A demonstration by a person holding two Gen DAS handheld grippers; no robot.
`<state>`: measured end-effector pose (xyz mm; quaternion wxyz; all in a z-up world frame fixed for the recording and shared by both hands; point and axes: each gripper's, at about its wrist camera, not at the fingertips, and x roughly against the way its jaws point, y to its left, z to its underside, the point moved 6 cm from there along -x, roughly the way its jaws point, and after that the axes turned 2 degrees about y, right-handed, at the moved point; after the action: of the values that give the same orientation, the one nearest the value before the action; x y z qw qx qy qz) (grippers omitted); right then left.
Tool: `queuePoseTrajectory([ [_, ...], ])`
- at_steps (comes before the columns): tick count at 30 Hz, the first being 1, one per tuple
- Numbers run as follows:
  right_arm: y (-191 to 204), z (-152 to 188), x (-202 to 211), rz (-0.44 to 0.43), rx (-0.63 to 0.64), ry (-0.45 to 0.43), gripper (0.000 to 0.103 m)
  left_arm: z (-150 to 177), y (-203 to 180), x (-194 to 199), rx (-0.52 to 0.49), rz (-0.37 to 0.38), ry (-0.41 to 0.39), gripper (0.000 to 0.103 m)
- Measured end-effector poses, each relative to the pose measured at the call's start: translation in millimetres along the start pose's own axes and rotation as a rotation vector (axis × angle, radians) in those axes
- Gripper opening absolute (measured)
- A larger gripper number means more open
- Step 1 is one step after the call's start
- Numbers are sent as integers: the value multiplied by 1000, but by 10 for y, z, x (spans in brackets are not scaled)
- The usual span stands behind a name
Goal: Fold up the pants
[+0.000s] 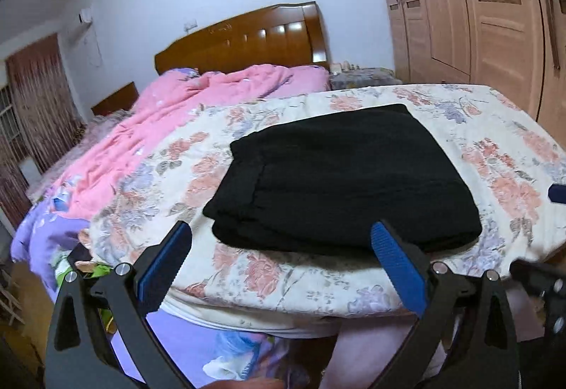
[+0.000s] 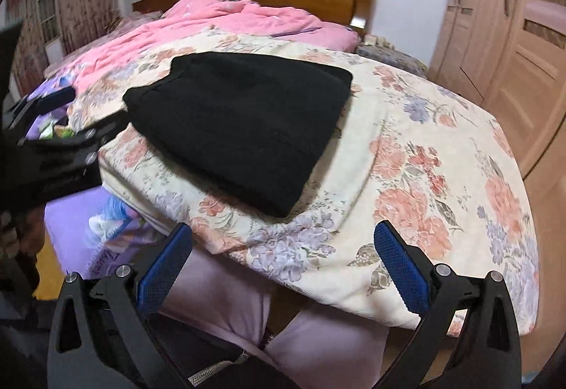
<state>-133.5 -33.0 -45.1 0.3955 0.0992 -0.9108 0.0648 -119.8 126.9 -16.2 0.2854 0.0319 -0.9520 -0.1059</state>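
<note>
Black knit pants [image 1: 339, 180], already folded into a thick compact rectangle of several layers, lying on the cream floral quilt [image 1: 495, 148] near the foot corner of the bed. Looks like the end of the task: folding apparently done, nothing held. Left gripper [image 1: 283, 261] wide apart, empty, hovering just off the near edge of the bundle, not touching. Right gripper [image 2: 283, 258] also wide apart, empty, hanging off the quilt's edge, near the bundle's corner but clear of it. Next move, if any: only a light press or edge squaring, or pulling away; no new grasp needed by the look of it. Fabric soft, matte, thick; ribbed waistband or seam visible on the left side of the stack; edges fairly even, near edge rounded and bulging slightly. Rumpled pink blanket [image 1: 184, 113] well behind, wooden headboard [image 1: 247, 39] beyond, wardrobe doors [image 1: 495, 7] on the right.
</note>
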Motion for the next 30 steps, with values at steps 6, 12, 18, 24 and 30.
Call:
queuePoseTrajectory([
  [6, -41, -13, -17, 13, -23, -6, 99, 105, 26, -72, 69, 66, 67, 101],
  [12, -65, -3, -60, 6, -39, 6, 99, 227, -45, -191, 83, 132, 135, 101],
  [18, -40, 16, -80, 2, -35, 15, 99, 252, -58, -209, 85, 131, 148, 101],
  [24, -31, 31, -99, -5, -36, 24, 99, 259, -44, -211, 89, 132, 150, 101],
  [30, -35, 30, -104, -6, -36, 23, 99, 269, -45, -210, 89, 132, 155, 101],
])
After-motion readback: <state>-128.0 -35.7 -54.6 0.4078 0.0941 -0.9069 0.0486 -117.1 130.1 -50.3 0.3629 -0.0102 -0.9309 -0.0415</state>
